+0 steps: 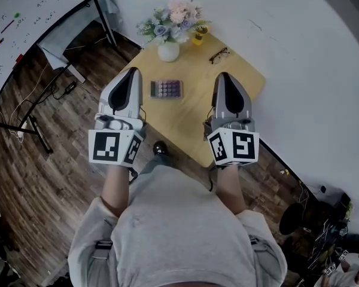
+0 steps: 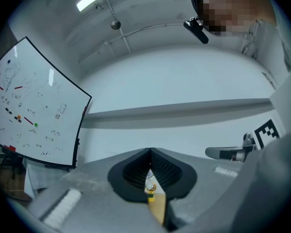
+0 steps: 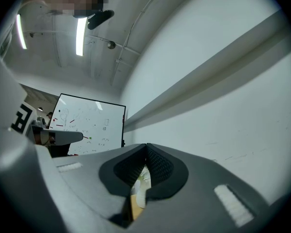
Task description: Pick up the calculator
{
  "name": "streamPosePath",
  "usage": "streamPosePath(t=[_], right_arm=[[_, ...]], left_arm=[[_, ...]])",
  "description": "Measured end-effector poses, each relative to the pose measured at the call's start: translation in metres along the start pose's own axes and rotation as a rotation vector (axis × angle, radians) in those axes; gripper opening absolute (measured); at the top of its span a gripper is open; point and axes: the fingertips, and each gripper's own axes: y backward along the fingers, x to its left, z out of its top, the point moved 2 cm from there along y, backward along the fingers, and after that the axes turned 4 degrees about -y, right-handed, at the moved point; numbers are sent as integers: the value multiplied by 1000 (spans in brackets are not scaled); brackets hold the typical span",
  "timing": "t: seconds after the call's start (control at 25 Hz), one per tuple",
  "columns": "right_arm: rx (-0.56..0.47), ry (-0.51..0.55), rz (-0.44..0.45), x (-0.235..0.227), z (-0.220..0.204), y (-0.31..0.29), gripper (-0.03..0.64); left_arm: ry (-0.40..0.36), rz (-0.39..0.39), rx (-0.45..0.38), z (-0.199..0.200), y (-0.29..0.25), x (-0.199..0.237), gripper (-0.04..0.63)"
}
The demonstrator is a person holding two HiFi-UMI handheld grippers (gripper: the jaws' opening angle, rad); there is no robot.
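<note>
Calculator [image 1: 166, 89], small, flat and grey, lies between our grey left tongs [image 1: 130, 73] and grey right tongs [image 1: 223, 76], both squeezed shut and empty, so we should open one wide first.

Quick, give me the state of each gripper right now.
Left gripper: closed, holding nothing.
Right gripper: closed, holding nothing.
</note>
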Motion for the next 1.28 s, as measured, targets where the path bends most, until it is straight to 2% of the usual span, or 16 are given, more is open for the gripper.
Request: streamPosePath(t=[0.68, 0.92, 1.28], right_arm=[[53, -24, 17, -13, -33, -101, 3], [150, -46, 35, -14, -64, -128, 3], [344, -98, 66, -9, -124, -148, 3]], left_arm=[[-2, 19, 44, -30, -74, 59, 5], [16, 16, 105, -58, -91, 74, 5], [82, 20, 262, -118, -99, 88, 5]])
